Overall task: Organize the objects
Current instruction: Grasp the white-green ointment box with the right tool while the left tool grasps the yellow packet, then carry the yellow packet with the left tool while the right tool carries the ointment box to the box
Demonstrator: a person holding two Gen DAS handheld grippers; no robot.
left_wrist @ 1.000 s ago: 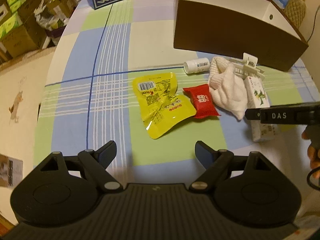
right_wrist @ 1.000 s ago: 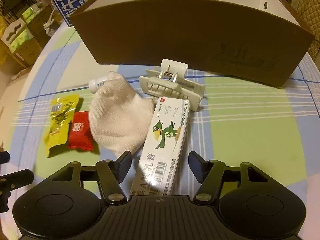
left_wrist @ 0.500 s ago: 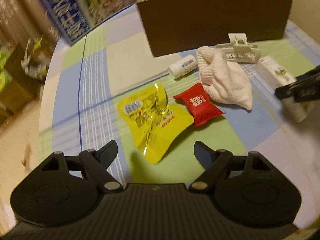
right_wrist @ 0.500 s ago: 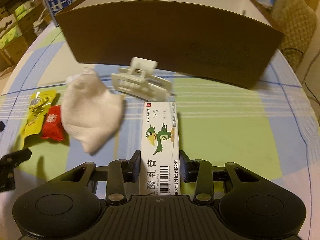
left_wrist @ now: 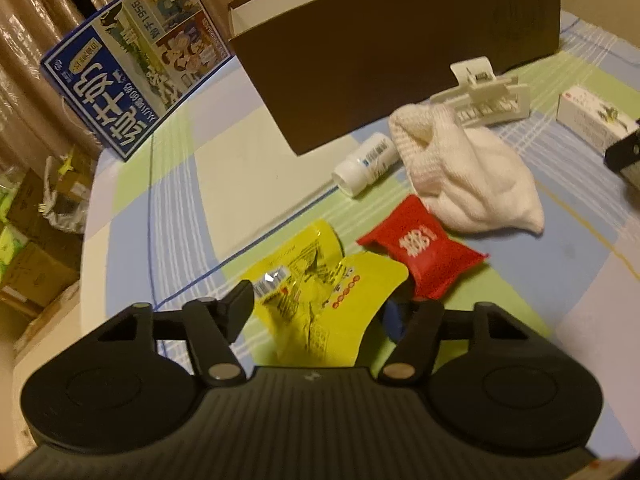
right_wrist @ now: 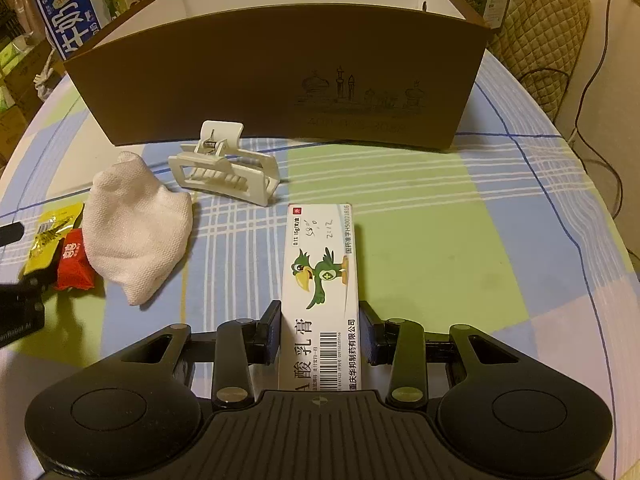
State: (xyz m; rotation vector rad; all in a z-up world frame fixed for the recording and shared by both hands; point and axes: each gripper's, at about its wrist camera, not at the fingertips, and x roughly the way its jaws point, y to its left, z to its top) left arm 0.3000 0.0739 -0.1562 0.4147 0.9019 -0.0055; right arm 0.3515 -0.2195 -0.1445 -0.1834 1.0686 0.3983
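Right gripper (right_wrist: 319,334) clamping white ointment box (right_wrist: 320,296), lying flat on checked tablecloth (right_wrist: 420,240) before brown box (right_wrist: 280,80). Left gripper (left_wrist: 334,312) gaping wide, straddling yellow packet (left_wrist: 320,296) beside red packet (left_wrist: 420,248).

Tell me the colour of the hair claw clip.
White hair claw clip; clearest in the right wrist view.

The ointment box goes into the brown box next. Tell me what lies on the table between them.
Nothing lies straight ahead: bare tablecloth runs from the ointment box, held in the right gripper, to the brown box. The white hair clip lies just left of that line. The near wall has to be cleared.
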